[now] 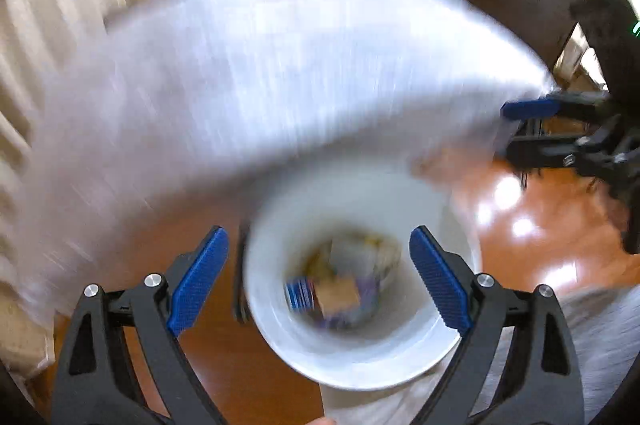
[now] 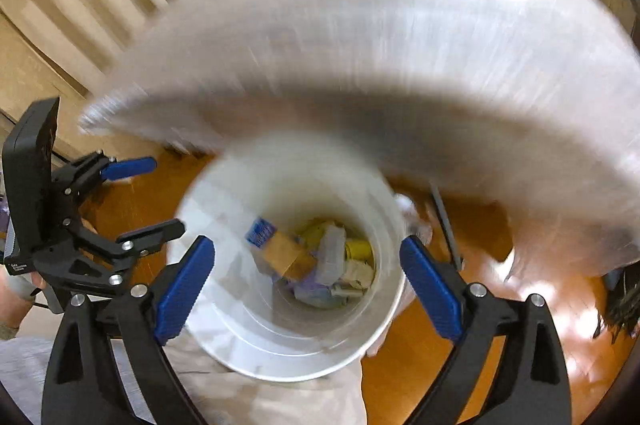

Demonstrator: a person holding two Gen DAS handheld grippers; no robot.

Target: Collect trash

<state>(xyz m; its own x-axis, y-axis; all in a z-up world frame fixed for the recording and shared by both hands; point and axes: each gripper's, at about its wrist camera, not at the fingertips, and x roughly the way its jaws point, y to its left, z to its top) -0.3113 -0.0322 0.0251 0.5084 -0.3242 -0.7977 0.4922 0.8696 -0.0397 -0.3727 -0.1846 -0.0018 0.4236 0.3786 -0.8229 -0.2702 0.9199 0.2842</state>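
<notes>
Billowing above the white bin (image 2: 224, 305), the big clear plastic bag (image 2: 400, 65) is loose in the air, so it could drift aside and settle on the wooden floor (image 2: 420, 365) instead of over the rim. It looks thin, translucent and blurred. The bin stands on the floor just ahead of both tools, with mixed trash (image 2: 320, 261) at its bottom: blue, brown and yellow packets. Both the left tool (image 1: 318, 281) and the right tool (image 2: 306, 289) gape wide and grip nothing.
</notes>
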